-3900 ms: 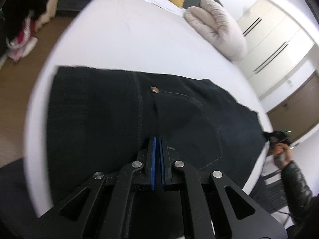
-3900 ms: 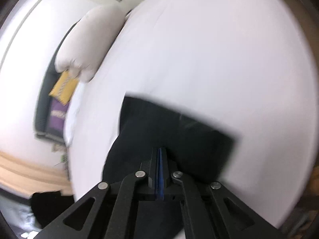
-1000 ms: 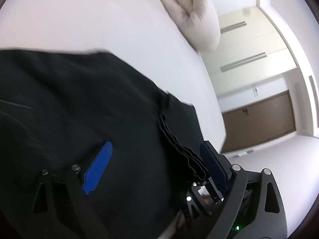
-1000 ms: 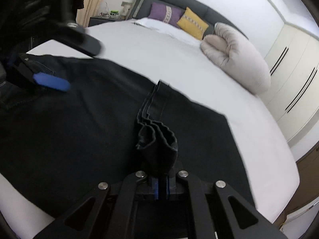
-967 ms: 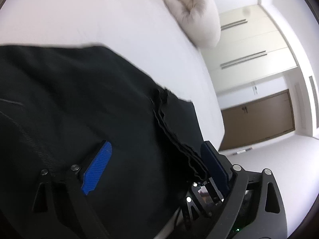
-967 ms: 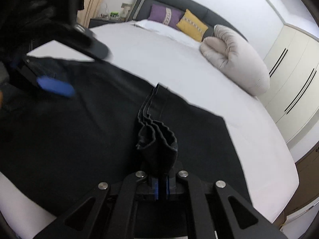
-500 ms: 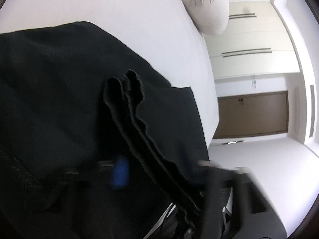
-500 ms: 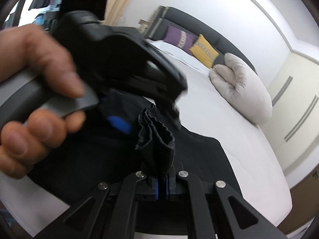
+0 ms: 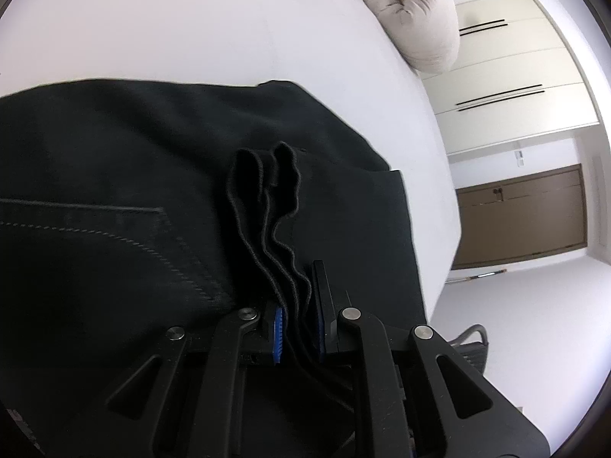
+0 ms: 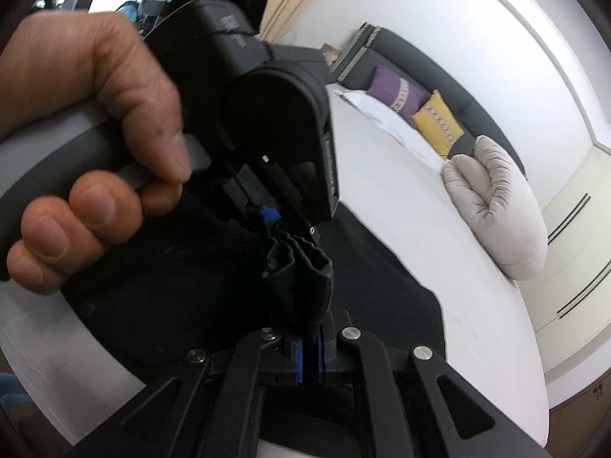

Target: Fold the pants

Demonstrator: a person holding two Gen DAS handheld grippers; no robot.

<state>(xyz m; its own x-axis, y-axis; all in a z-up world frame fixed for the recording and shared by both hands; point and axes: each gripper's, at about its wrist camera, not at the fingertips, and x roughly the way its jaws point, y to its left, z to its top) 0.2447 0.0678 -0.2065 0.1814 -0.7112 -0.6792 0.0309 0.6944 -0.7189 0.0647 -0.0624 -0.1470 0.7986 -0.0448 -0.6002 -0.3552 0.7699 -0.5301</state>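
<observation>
Black pants (image 9: 114,191) lie flat on the white bed (image 9: 191,19), with a stitched pocket at the left. Their bunched hem layers (image 9: 267,198) rise in wavy folds between my left gripper's (image 9: 299,320) blue pads, whose jaws are closing and press on the fabric. In the right wrist view my right gripper (image 10: 310,355) is shut on the same gathered bundle of the pants (image 10: 301,274). The left gripper (image 10: 269,215) grips that bundle just beyond it, held by a person's hand (image 10: 88,126) that fills the upper left.
A rolled beige duvet (image 9: 416,11) lies at the bed's far side. Purple (image 10: 397,91) and yellow (image 10: 439,126) cushions lean on a dark headboard. White wardrobes (image 9: 515,76) and a brown door (image 9: 523,217) stand beyond the bed's right edge.
My left gripper's jaws went from wide open to closed around the bunched hem. It came in close to my right gripper, and its hand now fills the right wrist view.
</observation>
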